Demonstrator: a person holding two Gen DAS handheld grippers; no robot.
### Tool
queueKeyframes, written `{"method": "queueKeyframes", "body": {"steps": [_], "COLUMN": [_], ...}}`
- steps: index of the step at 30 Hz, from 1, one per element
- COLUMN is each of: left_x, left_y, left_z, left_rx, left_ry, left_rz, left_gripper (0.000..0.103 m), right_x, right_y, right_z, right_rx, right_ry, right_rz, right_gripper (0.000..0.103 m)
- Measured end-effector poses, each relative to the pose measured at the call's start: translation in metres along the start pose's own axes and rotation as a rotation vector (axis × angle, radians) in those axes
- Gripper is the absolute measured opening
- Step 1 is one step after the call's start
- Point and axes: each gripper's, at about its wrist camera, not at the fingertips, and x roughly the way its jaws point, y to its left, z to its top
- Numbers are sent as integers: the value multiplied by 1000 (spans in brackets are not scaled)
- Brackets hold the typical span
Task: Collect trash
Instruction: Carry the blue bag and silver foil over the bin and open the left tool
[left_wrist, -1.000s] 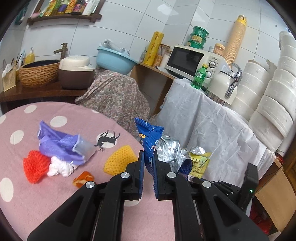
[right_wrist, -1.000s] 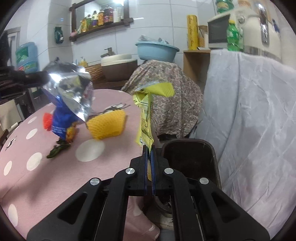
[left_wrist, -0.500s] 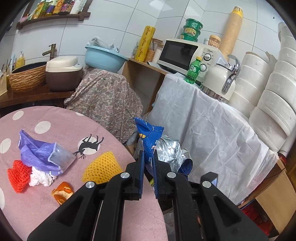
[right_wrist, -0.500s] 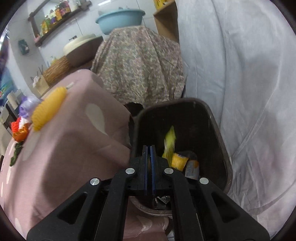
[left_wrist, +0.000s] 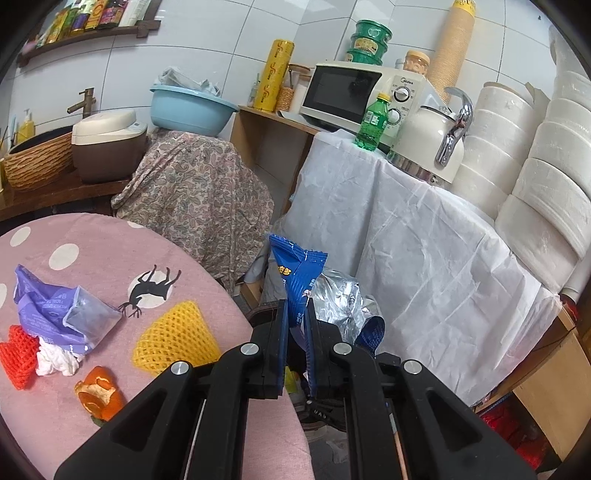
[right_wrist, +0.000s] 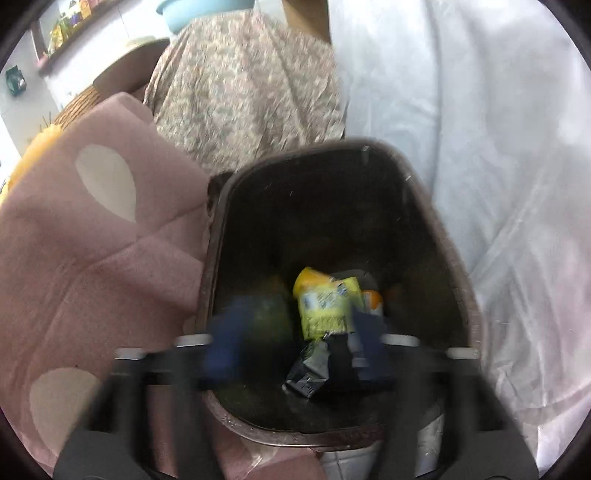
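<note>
My left gripper (left_wrist: 296, 314) is shut on a blue snack bag (left_wrist: 297, 273) with a crumpled silver inside, held past the edge of the pink table (left_wrist: 110, 243). On the table lie a yellow foam net (left_wrist: 176, 341), a purple wrapper (left_wrist: 48, 310), a red net (left_wrist: 18, 354), white tissue (left_wrist: 55, 360) and orange peel (left_wrist: 99, 395). My right gripper (right_wrist: 295, 347) is open and blurred, over the dark trash bin (right_wrist: 424, 206). A yellow wrapper (right_wrist: 325, 306) lies inside the bin with other trash.
A floral cloth-covered object (left_wrist: 199, 192) and a white-draped counter (left_wrist: 424, 251) with microwave, kettle and green bottle stand behind the bin. Stacked paper rolls (left_wrist: 546, 155) fill the right. The pink tablecloth (right_wrist: 92, 236) hangs left of the bin.
My right gripper swung down over the bin, opened and dropped the yellow wrapper into it. My left gripper drifted right toward the table edge with the blue bag.
</note>
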Motion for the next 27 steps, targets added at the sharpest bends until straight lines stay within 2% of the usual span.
{"method": "queueKeyframes", "body": {"steps": [3, 11, 17, 27], "left_x": [5, 30, 52, 96], "left_y": [-6, -27, -45, -68], "left_z": [1, 1, -1, -3], "left_rx": [12, 32, 66, 94], "left_ry": [7, 56, 91, 167], "left_rz": [-4, -32, -40, -52], "left_gripper": [9, 9, 9, 9], "right_x": [-15, -65, -105, -146], "right_y": [0, -5, -8, -9], "right_z": [-2, -10, -25, -52], "right_rx": [-3, -3, -28, 6], "right_ry": [-31, -115, -182, -245], "right_rz": [19, 4, -66, -79], "right_gripper": [77, 78, 86, 90]}}
